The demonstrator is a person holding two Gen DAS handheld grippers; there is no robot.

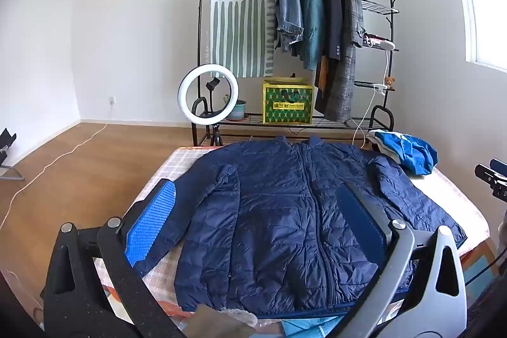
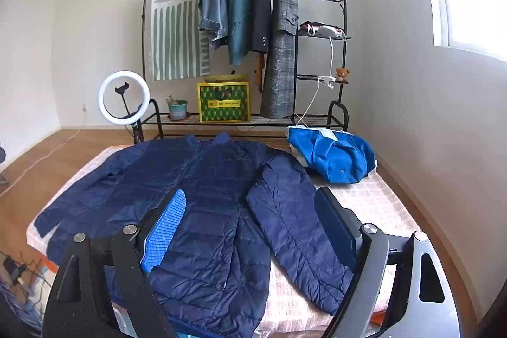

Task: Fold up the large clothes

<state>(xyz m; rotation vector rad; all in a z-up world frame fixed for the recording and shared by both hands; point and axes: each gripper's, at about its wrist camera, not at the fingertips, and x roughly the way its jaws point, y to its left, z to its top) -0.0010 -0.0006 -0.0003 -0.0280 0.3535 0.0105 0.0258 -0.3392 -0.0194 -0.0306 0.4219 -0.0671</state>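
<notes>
Jacket: navy quilted jacket [image 1: 279, 217] lies flat, front up and zipped, on the bed [image 2: 377, 195]; its collar points to the far edge, its hem to the near edge, and both sleeves slant outward toward the side edges.
Left hand-held gripper: I see my left hand-held gripper [image 1: 256, 224] with jaws spread wide, holding nothing; its blue ribbed pad [image 1: 152, 224] sits over the jacket's sleeve by the left edge, the other finger over the chest. Whether it touches the fabric, I cannot tell.
Right hand-held gripper: my right hand-held gripper [image 2: 253, 227] is also spread wide and empty, over the jacket's right half.
Far right corner: a crumpled bright blue garment [image 2: 332, 154] sits just beside the jacket's shoulder.
Behind the bed: a black clothes rack [image 2: 340, 21] with hanging coats, a yellow-green box [image 2: 223, 102] on its bottom shelf, and a ring light [image 2: 123, 97] on the floor.
</notes>
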